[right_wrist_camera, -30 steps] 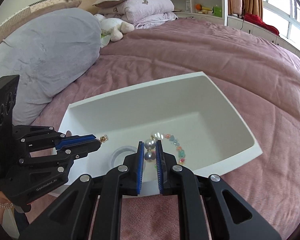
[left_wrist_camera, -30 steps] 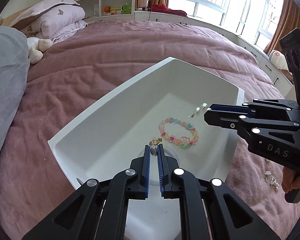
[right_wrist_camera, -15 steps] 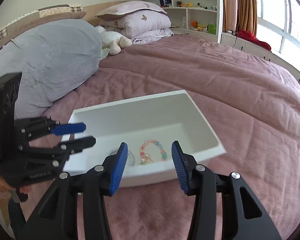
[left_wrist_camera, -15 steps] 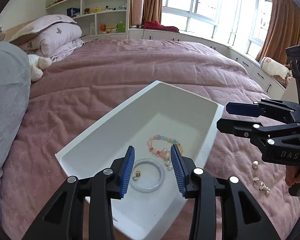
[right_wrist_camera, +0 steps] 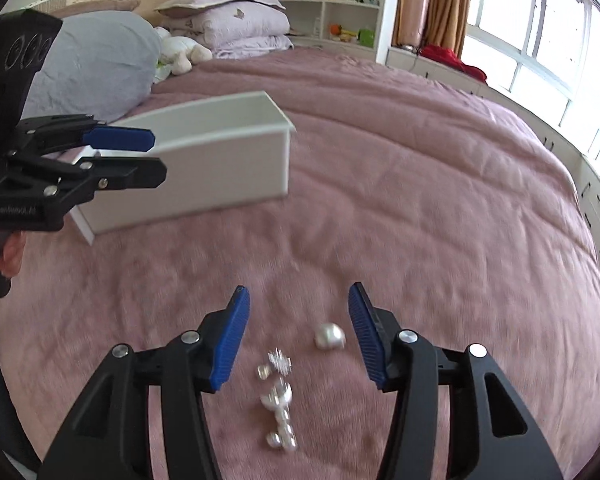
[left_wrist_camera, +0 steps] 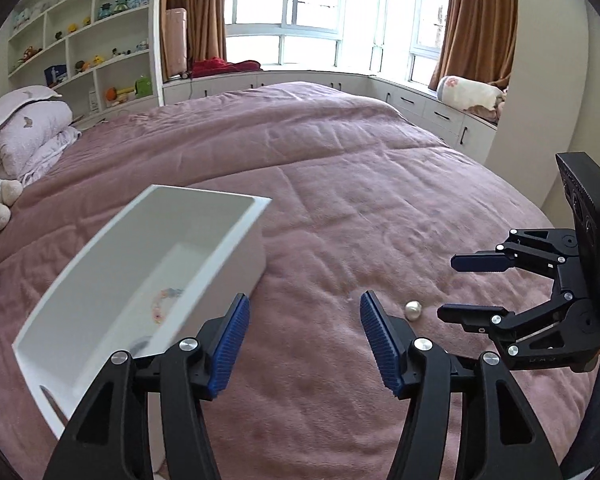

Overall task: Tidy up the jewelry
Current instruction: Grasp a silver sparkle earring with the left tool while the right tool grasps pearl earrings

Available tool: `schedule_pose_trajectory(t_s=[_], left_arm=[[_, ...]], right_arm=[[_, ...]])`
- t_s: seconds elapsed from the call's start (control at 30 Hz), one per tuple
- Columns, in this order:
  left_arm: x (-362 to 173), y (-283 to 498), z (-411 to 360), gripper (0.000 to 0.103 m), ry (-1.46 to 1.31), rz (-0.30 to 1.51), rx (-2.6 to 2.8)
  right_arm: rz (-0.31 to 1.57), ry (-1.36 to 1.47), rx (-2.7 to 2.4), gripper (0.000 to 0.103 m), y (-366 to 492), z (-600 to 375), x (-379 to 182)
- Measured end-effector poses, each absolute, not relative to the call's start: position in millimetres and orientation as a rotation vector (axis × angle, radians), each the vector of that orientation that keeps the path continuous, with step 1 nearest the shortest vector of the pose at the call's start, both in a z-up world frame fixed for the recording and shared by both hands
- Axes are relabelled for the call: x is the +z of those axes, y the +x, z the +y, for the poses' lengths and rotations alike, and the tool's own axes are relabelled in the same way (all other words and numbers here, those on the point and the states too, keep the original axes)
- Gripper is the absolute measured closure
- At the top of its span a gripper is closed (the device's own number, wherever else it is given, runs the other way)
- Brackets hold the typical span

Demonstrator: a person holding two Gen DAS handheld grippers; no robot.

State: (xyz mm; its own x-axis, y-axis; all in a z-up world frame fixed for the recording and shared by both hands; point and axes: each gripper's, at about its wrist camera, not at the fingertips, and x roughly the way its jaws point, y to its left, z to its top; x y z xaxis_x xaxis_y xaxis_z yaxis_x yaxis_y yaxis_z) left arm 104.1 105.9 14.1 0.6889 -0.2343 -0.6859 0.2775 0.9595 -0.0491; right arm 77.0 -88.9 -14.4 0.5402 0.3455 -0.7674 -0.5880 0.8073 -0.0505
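A white tray (left_wrist_camera: 236, 236) sits on the pink bedspread, also in the right wrist view (right_wrist_camera: 220, 168). A pastel bead bracelet (left_wrist_camera: 166, 300) lies inside it. My left gripper (left_wrist_camera: 304, 340) is open and empty, just right of the tray; it also shows in the right wrist view (right_wrist_camera: 136, 156). My right gripper (right_wrist_camera: 298, 336) is open and empty above loose jewelry on the bed: a pearl earring (right_wrist_camera: 330, 336) and a silver beaded piece (right_wrist_camera: 278, 400). The right gripper (left_wrist_camera: 456, 288) shows in the left wrist view beside the pearl (left_wrist_camera: 413, 310).
Pink bedspread (right_wrist_camera: 420, 200) spreads all round. A grey pillow (right_wrist_camera: 96, 60), stacked pillows (right_wrist_camera: 236, 20) and a plush toy (right_wrist_camera: 180, 50) lie at the bed's head. Shelves and windows stand beyond.
Both grippers let go of their jewelry over the tray, opened wide and pulled back to the right. The right gripper now hovers over the loose pieces on the bed.
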Motion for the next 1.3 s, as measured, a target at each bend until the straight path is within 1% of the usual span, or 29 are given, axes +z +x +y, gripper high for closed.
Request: schedule_pose_trajectory(t_s=[0.2,0.3,0.4,0.47,0.67,0.93,1.1,1.2,1.3], left_arm=[[-23,102,67,0.043,0.106,0.814,-0.371],[-34,102,54,0.046,0.112,0.833,-0.416],[-47,102,37,0.051,0.130,0.852,-0.470],[-55,104,26,0.056,0.147,0.873,-0.502],[-75,111,12,0.062,0.175,0.928,-0.527],[-88,115,7,0.063,0.197,0.967,-0.544],[-94,116,3,0.064,0.211,0.981,-0.538],[-96,116,2,0.064,0.218,0.990,-0.541],[-98,115,1,0.072,0.228,1.003,-0.552]], right_arm=[[0.894,-0.306,0.550,0.052,54,-119,-48],[0.906,-0.301,0.540,0.052,46,-122,-58],[0.918,-0.297,0.536,0.052,40,-123,-66],[0.924,-0.300,0.537,0.052,36,-124,-71],[0.944,-0.300,0.539,0.053,33,-126,-80],[0.977,-0.306,0.537,0.054,36,-126,-92],[0.991,-0.309,0.534,0.058,37,-124,-95],[0.995,-0.321,0.542,0.064,35,-122,-96],[1.002,-0.321,0.550,0.073,33,-121,-97]])
